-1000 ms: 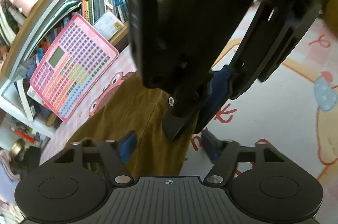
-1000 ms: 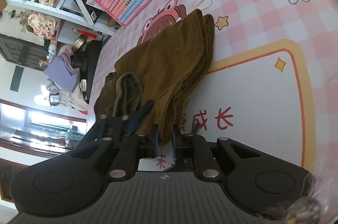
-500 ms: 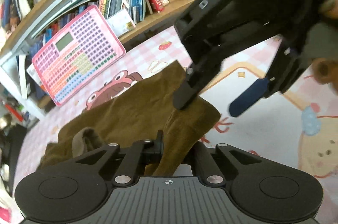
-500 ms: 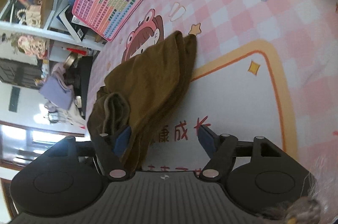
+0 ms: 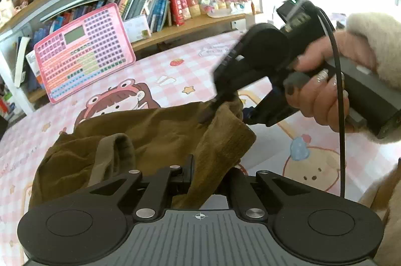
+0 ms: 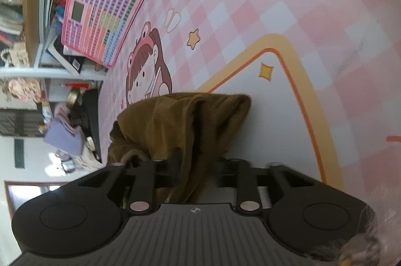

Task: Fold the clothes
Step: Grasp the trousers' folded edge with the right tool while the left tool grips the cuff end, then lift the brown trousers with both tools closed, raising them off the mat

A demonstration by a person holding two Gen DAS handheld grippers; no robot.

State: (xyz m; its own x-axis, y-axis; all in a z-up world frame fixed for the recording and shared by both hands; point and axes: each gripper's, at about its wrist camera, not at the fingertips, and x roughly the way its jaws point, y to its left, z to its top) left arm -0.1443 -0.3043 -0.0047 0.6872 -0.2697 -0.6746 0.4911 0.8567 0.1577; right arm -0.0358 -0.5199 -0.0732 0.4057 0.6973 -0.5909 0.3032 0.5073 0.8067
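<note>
Cloth (image 5: 155, 140) is lying bunched on the mat (image 5: 288, 140), near the frog girl (image 5: 120, 103). Left gripper (image 5: 208, 178) is clamping its near edge; right gripper (image 6: 198, 175) is closing on the far corner, seemingly already pinching it, blur permitting.

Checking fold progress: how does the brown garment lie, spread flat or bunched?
Bunched. The brown garment is doubled into loose layers on the mat, one edge lifted in the left gripper.

Olive-brown garment (image 5: 155, 130) (pink-checked tablecloth (image 5: 175, 73))
</note>
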